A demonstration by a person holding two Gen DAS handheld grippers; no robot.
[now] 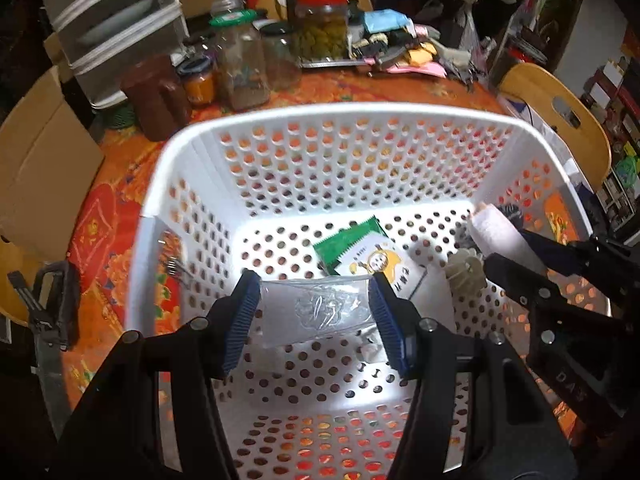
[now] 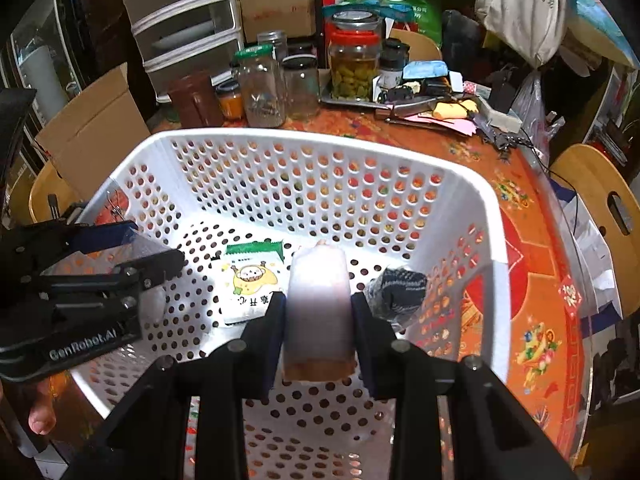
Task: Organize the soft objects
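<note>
My left gripper holds a clear plastic bag between its blue pads, and my right gripper squeezes a white soft roll, both low inside the white basket. If I release unevenly, the roll may bounce onto the snack packet or the grey sock; the bag may stick to a pad.

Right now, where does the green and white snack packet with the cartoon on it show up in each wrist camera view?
Left wrist view: the snack packet lies on the basket floor at centre, just beyond the left gripper.
Right wrist view: the packet lies left of centre, beside the white roll in the right gripper.
Shared landmark: the white perforated basket.
</note>
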